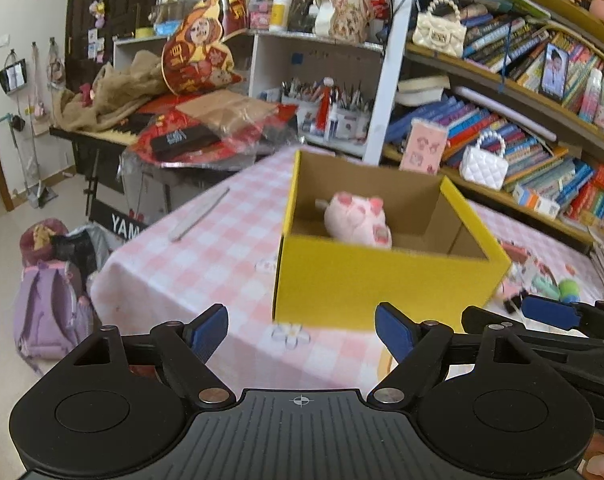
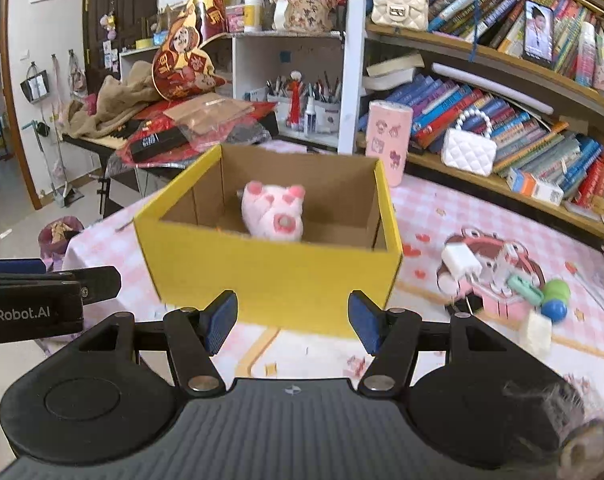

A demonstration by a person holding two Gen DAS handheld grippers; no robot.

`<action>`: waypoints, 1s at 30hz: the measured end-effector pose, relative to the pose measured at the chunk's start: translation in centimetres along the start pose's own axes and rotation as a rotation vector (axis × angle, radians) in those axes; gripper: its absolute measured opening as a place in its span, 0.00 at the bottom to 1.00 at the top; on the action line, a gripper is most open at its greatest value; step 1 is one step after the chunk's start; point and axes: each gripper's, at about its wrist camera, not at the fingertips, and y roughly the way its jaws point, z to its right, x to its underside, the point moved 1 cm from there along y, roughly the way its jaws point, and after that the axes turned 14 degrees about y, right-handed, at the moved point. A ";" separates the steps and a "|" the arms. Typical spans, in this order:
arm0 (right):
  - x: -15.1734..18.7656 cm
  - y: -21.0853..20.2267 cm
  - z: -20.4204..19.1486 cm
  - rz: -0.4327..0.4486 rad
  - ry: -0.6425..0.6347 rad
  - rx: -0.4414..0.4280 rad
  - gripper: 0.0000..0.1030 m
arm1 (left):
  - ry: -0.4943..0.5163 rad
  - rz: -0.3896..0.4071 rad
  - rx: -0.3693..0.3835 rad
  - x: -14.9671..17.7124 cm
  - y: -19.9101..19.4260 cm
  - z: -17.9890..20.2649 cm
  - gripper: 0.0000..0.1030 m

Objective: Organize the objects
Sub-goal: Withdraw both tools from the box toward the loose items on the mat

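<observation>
Pink plush pig (image 2: 272,211) inside yellow box (image 2: 269,280) on checked tablecloth (image 1: 205,256), left gripper (image 1: 302,334) and right gripper (image 2: 293,325) jaws spread, empty

A table (image 2: 430,216) in pink checked cloth is carrying a yellow box (image 2: 277,280); right of the box are lying a white charger (image 2: 460,261) and a green-and-blue toy (image 2: 554,298).

White letters "YAM", cut off, stand on the black keyboard front (image 1: 119,226); "enRobot.AI", its start cropped, stands on the left gripper's body (image 2: 29,314).
</observation>
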 end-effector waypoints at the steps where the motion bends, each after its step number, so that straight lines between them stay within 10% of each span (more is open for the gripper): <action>1: 0.4 -0.3 0.0 -0.006 0.006 0.007 0.58 | 0.003 -0.010 0.006 0.3 -0.1 0.1 0.80; 30: 5.4 -5.3 6.9 -0.081 0.202 0.276 0.65 | 0.177 -0.140 0.264 2.3 0.7 7.3 0.92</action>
